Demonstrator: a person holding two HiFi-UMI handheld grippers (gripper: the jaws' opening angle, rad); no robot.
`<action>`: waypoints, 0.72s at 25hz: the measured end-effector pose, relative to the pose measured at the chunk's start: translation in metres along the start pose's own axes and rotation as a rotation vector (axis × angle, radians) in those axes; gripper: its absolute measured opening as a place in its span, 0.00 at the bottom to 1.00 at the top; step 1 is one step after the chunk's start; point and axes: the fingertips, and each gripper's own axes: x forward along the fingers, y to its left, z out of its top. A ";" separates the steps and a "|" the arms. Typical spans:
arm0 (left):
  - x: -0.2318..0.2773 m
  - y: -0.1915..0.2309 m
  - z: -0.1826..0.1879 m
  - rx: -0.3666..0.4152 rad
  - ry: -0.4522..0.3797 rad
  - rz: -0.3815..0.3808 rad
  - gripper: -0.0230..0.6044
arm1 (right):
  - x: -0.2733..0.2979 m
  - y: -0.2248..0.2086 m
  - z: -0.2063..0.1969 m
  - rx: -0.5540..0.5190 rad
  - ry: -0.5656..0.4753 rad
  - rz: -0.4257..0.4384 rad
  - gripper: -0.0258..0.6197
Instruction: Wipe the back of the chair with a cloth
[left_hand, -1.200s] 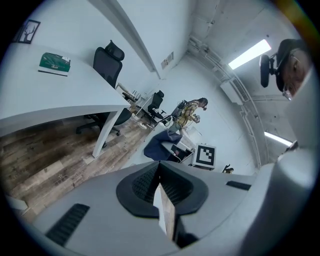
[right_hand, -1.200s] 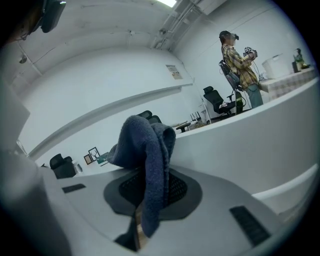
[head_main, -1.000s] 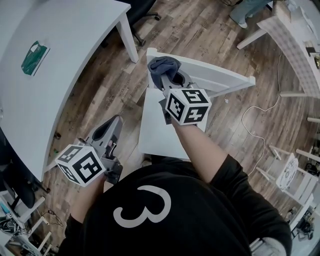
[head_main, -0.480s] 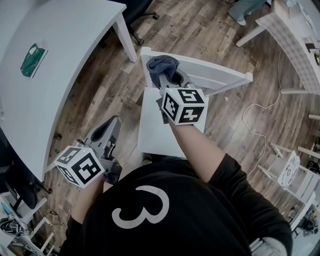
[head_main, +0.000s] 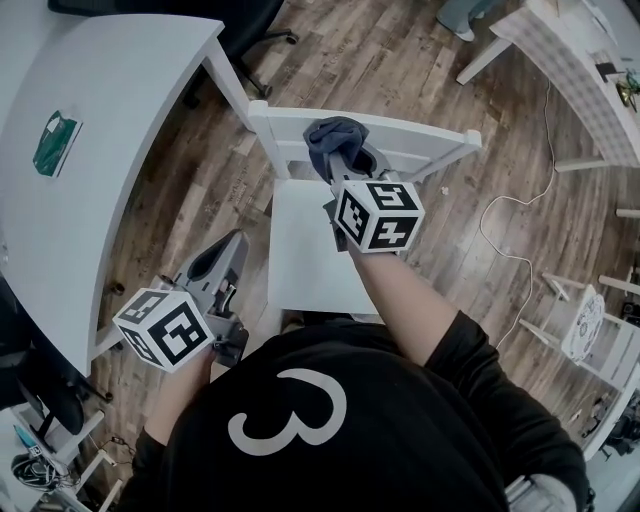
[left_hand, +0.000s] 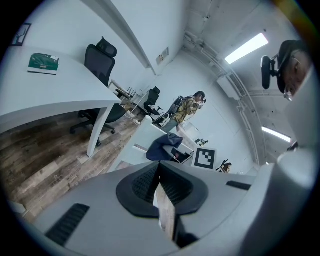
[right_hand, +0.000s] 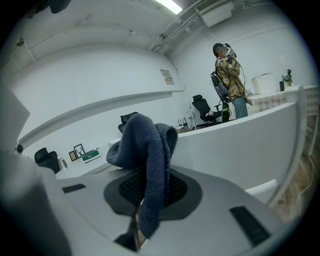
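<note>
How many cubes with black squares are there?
2. One black-and-white marker cube tops the left tongs, low left; the other tops the right tongs, which grip a dark blue cloth at the white wooden chair's back.

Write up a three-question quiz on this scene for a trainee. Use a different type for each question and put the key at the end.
1. True or false: the dark blue cloth is clamped in the left gripper.
2. Pick one. Where on the white wooden chair does the cloth sit? A) the seat; B) the top rail of the back; C) a front leg.
3. Fill in: the left gripper's jaws are ___, with nothing between them.

Key: 1 false, the right gripper holds the cloth; 2 B; 3 shut.
</note>
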 end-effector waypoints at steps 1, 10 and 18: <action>0.003 -0.004 -0.001 0.004 0.006 -0.006 0.06 | -0.004 -0.006 0.000 0.004 -0.001 -0.007 0.12; 0.033 -0.034 -0.005 0.045 0.042 -0.075 0.06 | -0.037 -0.059 0.004 0.019 -0.012 -0.082 0.12; 0.052 -0.052 -0.011 0.060 0.069 -0.114 0.06 | -0.066 -0.101 0.011 0.038 -0.032 -0.147 0.12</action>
